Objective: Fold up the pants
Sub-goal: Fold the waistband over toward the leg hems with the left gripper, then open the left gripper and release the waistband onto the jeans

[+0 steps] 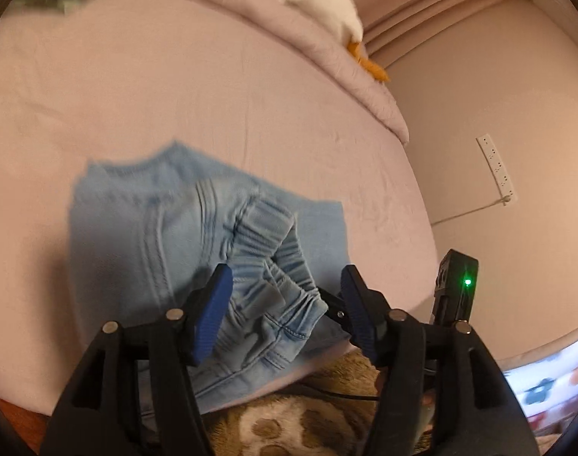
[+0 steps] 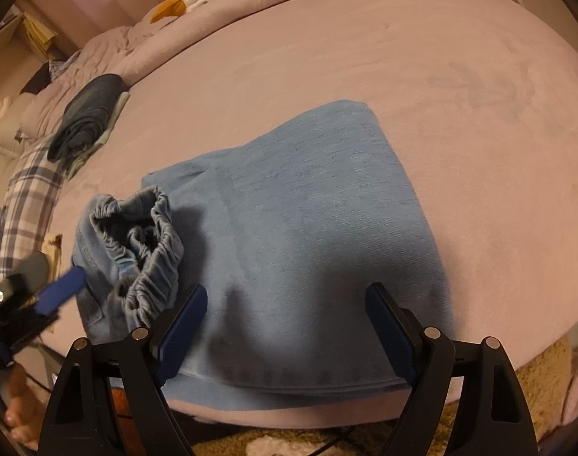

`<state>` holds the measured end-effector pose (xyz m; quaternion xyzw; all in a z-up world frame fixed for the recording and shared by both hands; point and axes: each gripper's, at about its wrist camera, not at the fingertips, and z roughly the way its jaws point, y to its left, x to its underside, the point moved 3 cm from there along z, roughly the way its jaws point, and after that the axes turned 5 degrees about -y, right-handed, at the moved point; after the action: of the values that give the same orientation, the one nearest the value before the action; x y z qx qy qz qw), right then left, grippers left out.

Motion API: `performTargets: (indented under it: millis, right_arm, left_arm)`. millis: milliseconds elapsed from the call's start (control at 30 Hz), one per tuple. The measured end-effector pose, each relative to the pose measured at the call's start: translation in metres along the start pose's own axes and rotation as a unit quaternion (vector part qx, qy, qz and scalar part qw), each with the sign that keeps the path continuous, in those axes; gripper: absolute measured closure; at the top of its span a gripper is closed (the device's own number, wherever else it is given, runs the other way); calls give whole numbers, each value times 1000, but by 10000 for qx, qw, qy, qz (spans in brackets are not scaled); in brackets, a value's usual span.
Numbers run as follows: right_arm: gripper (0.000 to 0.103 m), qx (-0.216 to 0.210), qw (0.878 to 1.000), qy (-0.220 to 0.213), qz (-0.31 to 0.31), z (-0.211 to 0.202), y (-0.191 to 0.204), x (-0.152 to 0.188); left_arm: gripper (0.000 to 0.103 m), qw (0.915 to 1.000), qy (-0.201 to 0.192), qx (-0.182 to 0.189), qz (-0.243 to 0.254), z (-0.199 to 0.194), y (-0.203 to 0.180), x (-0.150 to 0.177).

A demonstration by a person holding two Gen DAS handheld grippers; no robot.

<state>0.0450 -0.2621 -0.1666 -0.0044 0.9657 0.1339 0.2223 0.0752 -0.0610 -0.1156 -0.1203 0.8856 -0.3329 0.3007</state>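
Grippers stood open: left gripper (image 1: pixel 285 296) over the bunched elastic waistband (image 1: pixel 266 250), right gripper (image 2: pixel 285 323) above the folded pants (image 2: pixel 308 228) on the bed (image 2: pixel 403 57). Denim looked soft, fairly thick, likely limp; the hem edge nearest the right gripper seemed the best hold.

the pants (image 1: pixel 197 235) blur in the left view, near hem hidden.

No legible text, label, brand, number or sign in either view. Jeans (image 2: pixel 308 235) bare of readable tag; small patch near waistband too blurred to read. Wall strip (image 1: pixel 496 169) shows dots only, no lettering.
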Motion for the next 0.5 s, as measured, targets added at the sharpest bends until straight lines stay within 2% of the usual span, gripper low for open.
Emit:
performTargets:
  millis: [67,167,267,400,467,500]
  right_arm:
    - [18,-3,10000,-16,-12,-2,1,0]
    - [18,-24,9999,-113,-42,-7,4,-1]
    - [18,-88,9997,-228,-61,-10,6,-4]
    - [18,-115,9995,-269,-122,-9,14,-5]
    - [14,-125,9993,-281,-193,-10,20,-4]
    - [8,-124,9993,-288,-216,-9,23,-4]
  left_arm:
    - [30,9996,-241,-95,115,-14,-3,-3]
    - [29,9973,-536,-463,178,-31,4,-7]
    - [29,9935,-711,-889,79,-45,27,-6]
    - [30,9895,-631,-1275,-245,-43,58,-1]
    - [30,9897,-481,-1316,-296,-36,67,7]
    - [30,9903,-387,-1296,-313,-32,70,11]
